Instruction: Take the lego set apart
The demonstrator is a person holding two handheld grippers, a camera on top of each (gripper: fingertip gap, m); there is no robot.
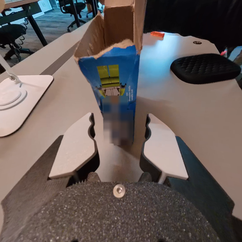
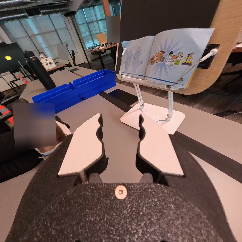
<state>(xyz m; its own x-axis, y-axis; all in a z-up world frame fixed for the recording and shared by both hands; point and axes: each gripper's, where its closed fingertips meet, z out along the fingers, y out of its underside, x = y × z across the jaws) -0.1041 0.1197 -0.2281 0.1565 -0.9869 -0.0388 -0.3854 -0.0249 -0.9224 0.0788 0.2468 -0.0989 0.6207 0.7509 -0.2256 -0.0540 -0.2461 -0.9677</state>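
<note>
A blue cardboard lego box (image 1: 117, 83) with a torn-open top stands upright on the grey table (image 1: 183, 117), straight ahead of the left gripper (image 1: 119, 125). Its front bears a printed picture of a yellow-green vehicle and some small white print too blurred to read; the lower part is covered by a mosaic patch. The left gripper's white fingers (image 1: 77, 145) stand wide apart, the box base just beyond their tips, nothing held. A black quilted pad (image 1: 205, 68) lies to the right, and a small orange piece (image 1: 157, 34) lies farther back. The right gripper (image 2: 120, 123) also stands spread and empty over bare table. Ahead of it, a white book stand (image 2: 153, 117) holds an open illustrated instruction booklet (image 2: 170, 57). Blue plastic bins (image 2: 78, 90) sit to the left.
</note>
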